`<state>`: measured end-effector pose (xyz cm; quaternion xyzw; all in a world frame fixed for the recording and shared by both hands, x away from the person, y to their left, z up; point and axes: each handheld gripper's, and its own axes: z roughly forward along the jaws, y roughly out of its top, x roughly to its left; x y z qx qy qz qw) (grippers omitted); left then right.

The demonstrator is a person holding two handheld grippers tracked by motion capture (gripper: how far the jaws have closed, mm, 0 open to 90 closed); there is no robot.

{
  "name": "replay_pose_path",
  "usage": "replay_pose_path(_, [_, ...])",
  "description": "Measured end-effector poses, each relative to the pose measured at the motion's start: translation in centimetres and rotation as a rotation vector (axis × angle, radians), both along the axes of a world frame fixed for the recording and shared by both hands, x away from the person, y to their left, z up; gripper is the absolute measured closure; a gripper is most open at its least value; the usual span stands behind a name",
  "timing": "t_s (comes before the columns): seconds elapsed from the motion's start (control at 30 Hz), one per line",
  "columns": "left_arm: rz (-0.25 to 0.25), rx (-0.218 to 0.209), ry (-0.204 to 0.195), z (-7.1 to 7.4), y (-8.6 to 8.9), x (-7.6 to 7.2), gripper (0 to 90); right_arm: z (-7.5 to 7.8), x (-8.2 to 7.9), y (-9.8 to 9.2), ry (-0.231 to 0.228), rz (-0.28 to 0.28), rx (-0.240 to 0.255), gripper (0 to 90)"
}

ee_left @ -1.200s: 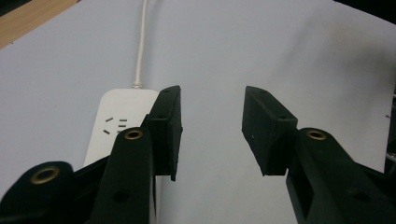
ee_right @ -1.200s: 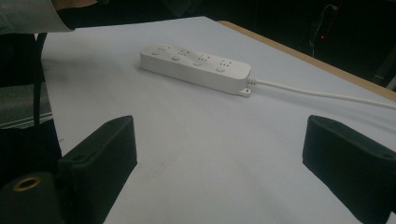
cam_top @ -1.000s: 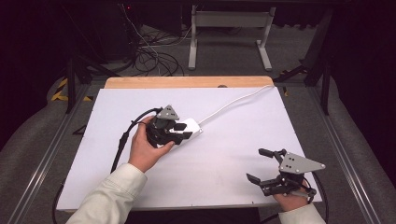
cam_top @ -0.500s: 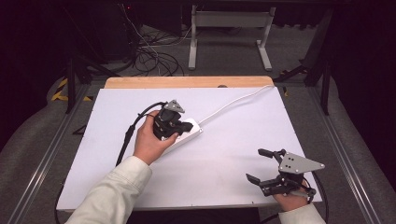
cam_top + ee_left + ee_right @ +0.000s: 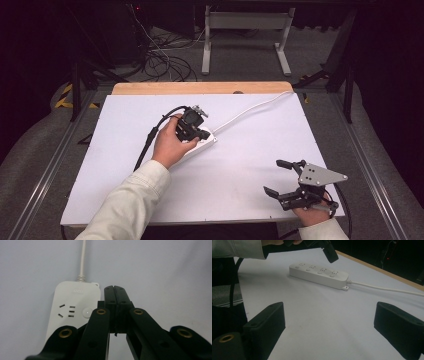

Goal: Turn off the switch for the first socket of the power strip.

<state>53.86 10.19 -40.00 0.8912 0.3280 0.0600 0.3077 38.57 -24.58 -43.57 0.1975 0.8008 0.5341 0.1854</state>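
A white power strip (image 5: pixel 208 145) lies on the white table (image 5: pixel 260 135), its cable (image 5: pixel 245 113) running to the far right edge. My left gripper (image 5: pixel 202 133) hovers just above the strip, jaws shut on nothing. In the left gripper view the closed gripper (image 5: pixel 115 288) sits beside the strip's end (image 5: pixel 75 302), next to a round button (image 5: pixel 86 312). My right gripper (image 5: pixel 274 177) rests open near the front right corner, apart from the strip. The right gripper view looks between its wide-open gripper (image 5: pixel 332 325) at the strip (image 5: pixel 319 272), with the left gripper's closed tip (image 5: pixel 329 252) above it.
A wooden strip (image 5: pixel 200 88) borders the table's far edge. Metal rails (image 5: pixel 60 155) run along both sides. The left gripper's black cable (image 5: pixel 147 145) trails over the table's left half. Loose wires (image 5: pixel 165 62) and a stand's legs (image 5: pixel 245 45) lie on the floor beyond.
My left gripper has moved a little farther away and to the right, turning over the power strip. The right gripper has stayed still.
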Motion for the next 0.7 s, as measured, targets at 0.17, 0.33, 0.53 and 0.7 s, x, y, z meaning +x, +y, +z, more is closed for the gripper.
replay_pose_path(0.17, [0.037,0.017,0.027,-0.9,0.0,1.0,90.0,0.0,0.0,0.0,0.002,0.005,0.004,10.2])
replay_pose_path(0.33, [0.063,0.034,0.046,-1.5,0.2,1.5,90.0,-0.1,0.0,0.0,0.003,0.007,0.004,10.2])
replay_pose_path(0.53, [0.084,0.075,0.067,-2.1,-0.1,1.9,90.0,-0.1,0.0,0.0,0.003,0.009,0.005,10.2])
replay_pose_path(0.7, [0.1,0.078,0.098,-2.5,0.0,2.3,90.0,-0.1,0.0,0.0,0.005,0.011,0.005,10.2])
